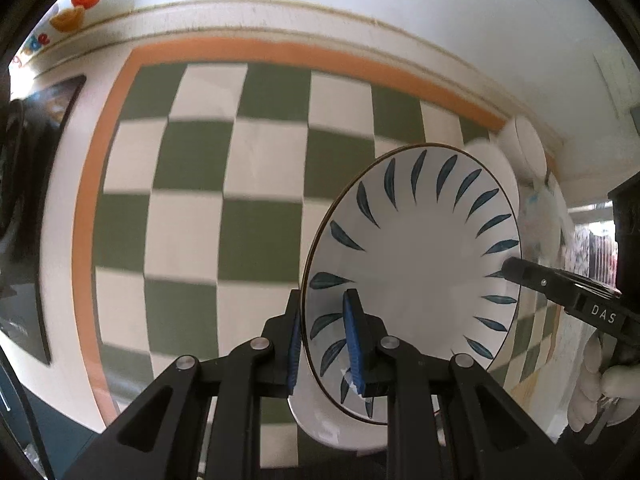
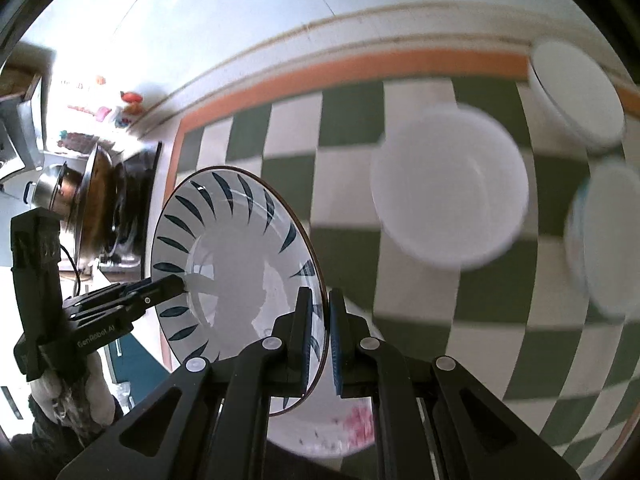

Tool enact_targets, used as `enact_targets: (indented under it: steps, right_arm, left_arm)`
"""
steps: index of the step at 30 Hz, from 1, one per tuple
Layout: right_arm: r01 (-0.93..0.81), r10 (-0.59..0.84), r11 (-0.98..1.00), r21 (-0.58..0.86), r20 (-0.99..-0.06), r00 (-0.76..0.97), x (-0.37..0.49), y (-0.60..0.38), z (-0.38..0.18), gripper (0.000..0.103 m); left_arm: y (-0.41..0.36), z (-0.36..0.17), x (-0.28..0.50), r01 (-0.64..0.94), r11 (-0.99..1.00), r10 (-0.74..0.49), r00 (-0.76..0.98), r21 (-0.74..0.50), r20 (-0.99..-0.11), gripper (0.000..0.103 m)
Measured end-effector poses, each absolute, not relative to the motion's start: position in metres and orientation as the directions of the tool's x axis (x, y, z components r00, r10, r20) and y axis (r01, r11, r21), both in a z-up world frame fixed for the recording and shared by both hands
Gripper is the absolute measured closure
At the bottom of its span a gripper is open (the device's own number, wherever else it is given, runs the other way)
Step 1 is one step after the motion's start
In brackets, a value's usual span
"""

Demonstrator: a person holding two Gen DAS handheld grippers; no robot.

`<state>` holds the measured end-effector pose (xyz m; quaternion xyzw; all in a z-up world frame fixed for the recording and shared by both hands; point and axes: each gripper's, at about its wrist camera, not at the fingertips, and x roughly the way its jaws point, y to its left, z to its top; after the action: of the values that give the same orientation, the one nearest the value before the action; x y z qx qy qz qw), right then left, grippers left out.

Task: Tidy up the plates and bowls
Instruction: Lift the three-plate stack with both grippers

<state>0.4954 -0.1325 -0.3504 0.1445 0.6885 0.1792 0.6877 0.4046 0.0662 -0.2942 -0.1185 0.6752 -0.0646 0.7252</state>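
Observation:
A white plate with blue leaf marks (image 1: 416, 276) is held up above the green-and-white checkered cloth (image 1: 224, 184), with both grippers on its rim. My left gripper (image 1: 326, 344) is shut on the near rim, blue pads on either side. My right gripper (image 2: 320, 340) is shut on the opposite rim of the same plate (image 2: 228, 264). Each gripper shows in the other's view, the right one (image 1: 516, 270) and the left one (image 2: 178, 282). Another white plate with pink marks (image 2: 332, 428) lies right under the held one.
Three white bowls stand on the cloth to the right: one in the middle (image 2: 450, 188), one at the far corner (image 2: 576, 94), one at the right edge (image 2: 608, 236). A pan with a steel lid (image 2: 80, 196) sits at the far left. The wall runs behind the cloth.

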Motion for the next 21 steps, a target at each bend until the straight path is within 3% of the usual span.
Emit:
enact_targets:
  steps: [9, 21]
  right_arm:
    - [0.012, 0.457, 0.889, 0.457, -0.886, -0.083, 0.423, -0.151, -0.391, 0.093]
    - [0.029, 0.442, 0.897, 0.442, -0.891, -0.099, 0.408, -0.161, -0.414, 0.093]
  left_arm:
    - [0.043, -0.331, 0.364, -0.022, 0.977, -0.212, -0.002, -0.211, -0.977, 0.086]
    - [0.029, -0.354, 0.362, -0.028, 0.980, -0.197, -0.045, -0.196, -0.979, 0.084]
